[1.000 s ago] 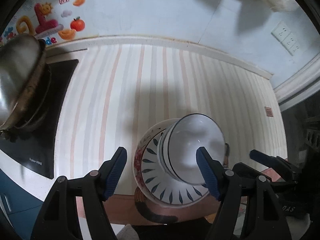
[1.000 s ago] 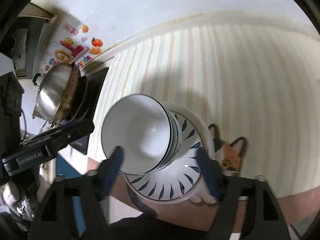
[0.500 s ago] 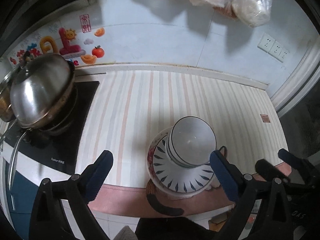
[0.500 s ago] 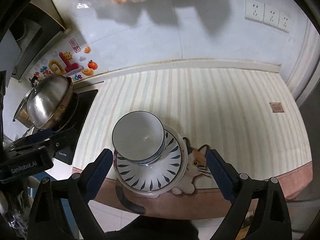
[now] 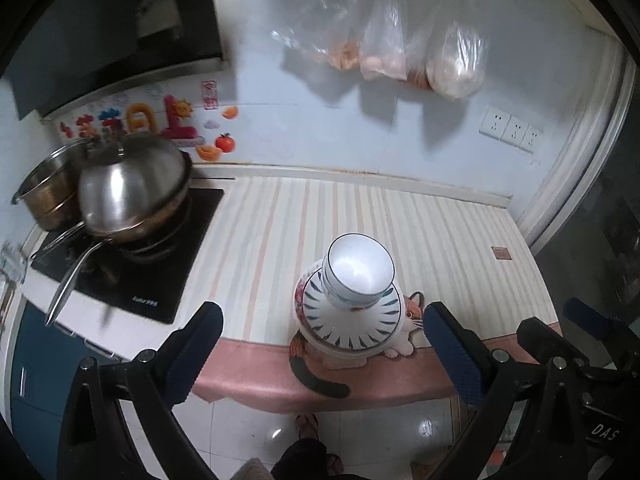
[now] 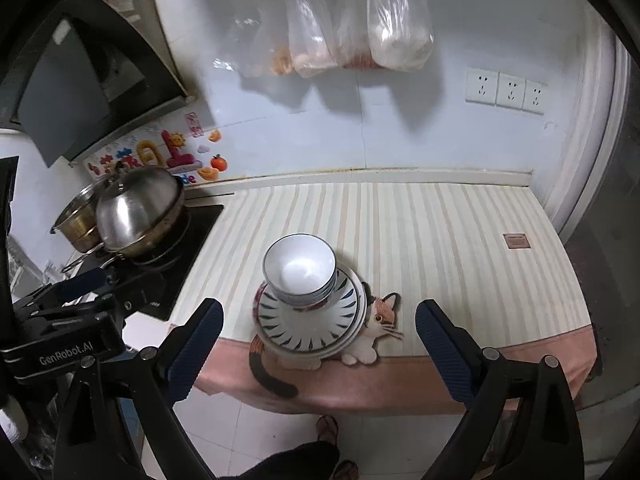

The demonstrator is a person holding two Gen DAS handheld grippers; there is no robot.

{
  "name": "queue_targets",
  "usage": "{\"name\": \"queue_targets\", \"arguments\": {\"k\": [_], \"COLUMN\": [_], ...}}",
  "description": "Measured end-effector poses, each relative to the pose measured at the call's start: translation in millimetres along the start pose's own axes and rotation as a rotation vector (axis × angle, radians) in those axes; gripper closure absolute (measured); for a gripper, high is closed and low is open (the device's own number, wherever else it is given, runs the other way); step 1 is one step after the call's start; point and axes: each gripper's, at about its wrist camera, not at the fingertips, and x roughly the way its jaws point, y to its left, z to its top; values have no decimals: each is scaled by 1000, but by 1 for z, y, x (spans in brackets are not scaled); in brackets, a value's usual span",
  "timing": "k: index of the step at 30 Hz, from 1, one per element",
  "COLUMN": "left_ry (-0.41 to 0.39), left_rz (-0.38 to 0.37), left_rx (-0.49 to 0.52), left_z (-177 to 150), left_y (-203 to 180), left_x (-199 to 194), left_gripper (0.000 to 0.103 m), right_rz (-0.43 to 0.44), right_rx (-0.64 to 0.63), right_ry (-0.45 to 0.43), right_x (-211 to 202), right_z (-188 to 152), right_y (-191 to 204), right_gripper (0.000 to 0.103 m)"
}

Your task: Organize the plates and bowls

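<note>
A stack of white bowls [image 5: 359, 272] with blue rims sits on a stack of blue-leaf patterned plates [image 5: 352, 326] near the counter's front edge. The stack also shows in the right wrist view, bowls [image 6: 299, 270] on plates [image 6: 308, 322]. My left gripper [image 5: 324, 354] is open and empty, held back and above the counter edge. My right gripper [image 6: 318, 350] is open and empty, also held back from the stack.
A cat-shaped mat [image 6: 380, 320] lies under the plates on the striped counter cloth [image 6: 440, 240]. A steel lidded pan [image 5: 132, 192] and a pot [image 5: 44, 196] sit on the black cooktop [image 5: 160, 276] at left. Plastic bags [image 6: 340, 32] hang on the wall.
Both grippers have pulled back and up from the stack, which now looks smaller and farther. Both have opened wider. The bowls and plates stay in place.
</note>
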Motion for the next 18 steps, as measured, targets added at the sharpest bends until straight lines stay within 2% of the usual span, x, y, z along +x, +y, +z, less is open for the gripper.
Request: {"name": "queue_targets", "arguments": {"k": [10,18], "left_ry": [-23,-61], "left_rz": [46,60], "left_rx": [6,29], "left_z": [-42,-51], "left_y": [0,3], "left_x": [-64,-92], "left_gripper": [0,0], "right_rz": [-1,-35], "right_rx": [-22,-22], "right_ry": [-50,-85], "right_x": [-76,-109], "right_z": [-40,-54], "right_y": [13,25], "right_gripper": [3,3]}}
